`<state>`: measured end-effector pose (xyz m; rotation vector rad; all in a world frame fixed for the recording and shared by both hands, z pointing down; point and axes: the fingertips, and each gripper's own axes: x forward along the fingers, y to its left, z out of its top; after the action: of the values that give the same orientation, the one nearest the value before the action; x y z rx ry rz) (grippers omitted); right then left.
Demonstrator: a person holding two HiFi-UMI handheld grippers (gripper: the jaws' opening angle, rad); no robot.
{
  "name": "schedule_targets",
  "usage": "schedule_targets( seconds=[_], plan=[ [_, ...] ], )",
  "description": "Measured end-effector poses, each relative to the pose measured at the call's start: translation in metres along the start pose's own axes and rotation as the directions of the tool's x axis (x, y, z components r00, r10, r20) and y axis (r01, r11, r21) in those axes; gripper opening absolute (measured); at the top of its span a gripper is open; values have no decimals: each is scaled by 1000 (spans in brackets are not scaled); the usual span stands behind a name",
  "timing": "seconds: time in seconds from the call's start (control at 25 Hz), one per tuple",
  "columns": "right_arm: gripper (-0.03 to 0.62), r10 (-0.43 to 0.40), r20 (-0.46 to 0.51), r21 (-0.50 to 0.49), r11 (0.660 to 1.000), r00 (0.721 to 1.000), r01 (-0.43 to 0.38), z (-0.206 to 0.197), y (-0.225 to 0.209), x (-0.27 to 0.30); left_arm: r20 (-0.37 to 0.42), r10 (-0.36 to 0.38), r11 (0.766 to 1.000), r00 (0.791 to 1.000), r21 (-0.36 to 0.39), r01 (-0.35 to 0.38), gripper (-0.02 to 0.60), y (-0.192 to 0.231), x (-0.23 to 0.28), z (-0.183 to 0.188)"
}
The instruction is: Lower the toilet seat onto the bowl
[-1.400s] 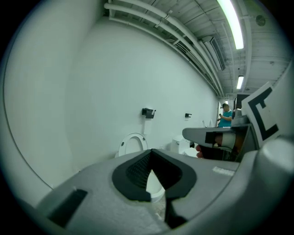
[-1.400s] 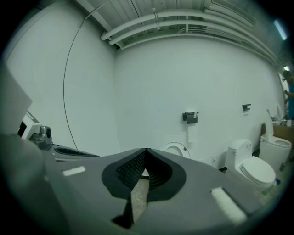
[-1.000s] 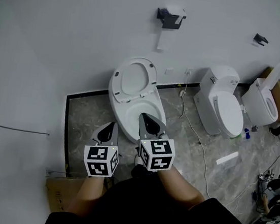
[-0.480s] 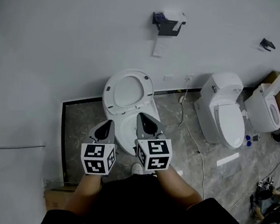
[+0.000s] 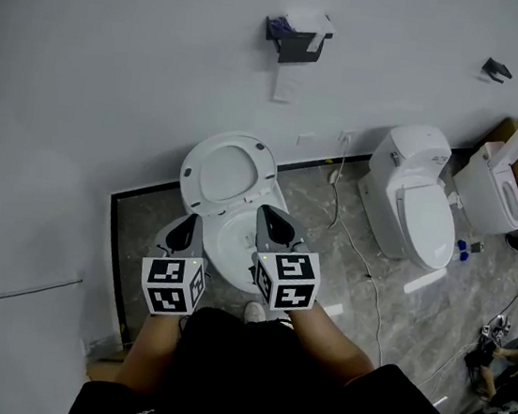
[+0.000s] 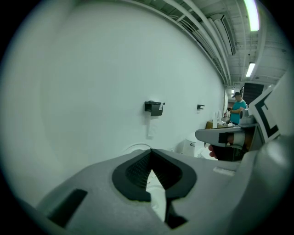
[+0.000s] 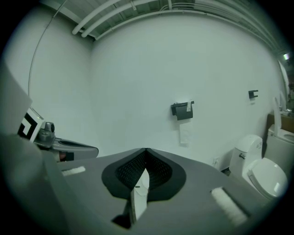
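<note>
Open air over the bowl (image 5: 233,238). The raised toilet seat (image 5: 225,173) stands against the wall (image 5: 114,88), with the paper holder (image 5: 295,40) seemingly well above.

I am closing in on the toilet with both grippers. The raised toilet seat (image 5: 226,173) now stands nearer ahead of the left gripper (image 5: 183,230) and right gripper (image 5: 270,215), and the bowl (image 5: 233,257) has slid left from under the right gripper, lying between them.

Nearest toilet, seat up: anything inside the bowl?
Only bare white interior shows inside the bowl; the raised seat stands behind it. The right tool covers the bowl's right side, so that part is unseen.
</note>
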<state>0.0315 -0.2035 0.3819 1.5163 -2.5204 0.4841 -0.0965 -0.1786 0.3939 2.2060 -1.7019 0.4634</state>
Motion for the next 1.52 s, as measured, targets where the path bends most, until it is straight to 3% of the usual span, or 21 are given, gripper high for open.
schedule_targets(
  seconds=[0.28, 0.6, 0.84, 1.16, 1.52],
  plan=[
    [9, -62, -26, 13, 998, 998, 62, -2, -17, 21, -16, -15, 999, 1000, 47, 16, 14, 26, 35, 5],
    [9, -166, -20, 30, 986, 986, 167, 13, -10, 55, -80, -111, 979, 991, 161, 123, 78, 72, 83, 2],
    [9, -246, -41, 30, 968, 968, 248, 14, -2, 80, -136, -153, 962, 979, 206, 179, 100, 112, 126, -6],
    [9, -355, -77, 35, 933, 932, 358, 9, -2, 91, -189, -217, 919, 958, 290, 265, 128, 136, 185, -14],
    [9, -456, -135, 40, 885, 880, 465, -7, -11, 86, -288, -236, 874, 928, 354, 332, 135, 160, 259, -45]
  ],
)
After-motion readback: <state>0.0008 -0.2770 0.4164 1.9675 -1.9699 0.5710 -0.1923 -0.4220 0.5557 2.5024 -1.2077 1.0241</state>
